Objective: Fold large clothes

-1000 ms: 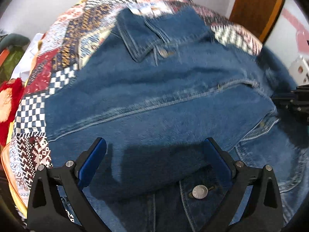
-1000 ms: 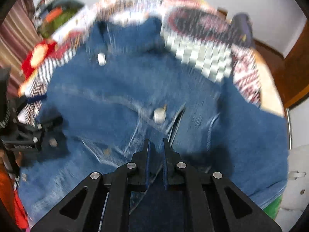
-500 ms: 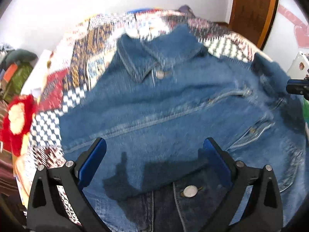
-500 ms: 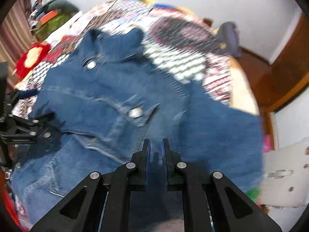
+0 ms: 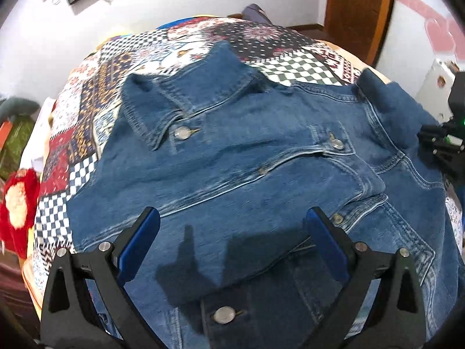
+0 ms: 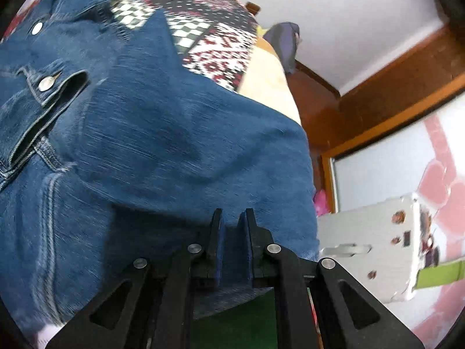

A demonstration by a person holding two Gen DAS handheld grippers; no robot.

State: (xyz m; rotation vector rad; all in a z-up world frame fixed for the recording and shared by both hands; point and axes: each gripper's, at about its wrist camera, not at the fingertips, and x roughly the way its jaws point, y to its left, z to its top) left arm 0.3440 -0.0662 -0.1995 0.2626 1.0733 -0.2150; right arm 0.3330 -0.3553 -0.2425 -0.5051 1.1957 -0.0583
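Blue denim jacket (image 5: 261, 174), one sleeve folded across, on patchwork quilt (image 5: 96, 110); left gripper (image 5: 232, 244) wide, empty; right gripper (image 6: 234, 232) clamped on sleeve fabric.

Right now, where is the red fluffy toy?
In the left wrist view the red fluffy toy sits at the far left edge, beside the patchwork quilt that the denim jacket lies on.
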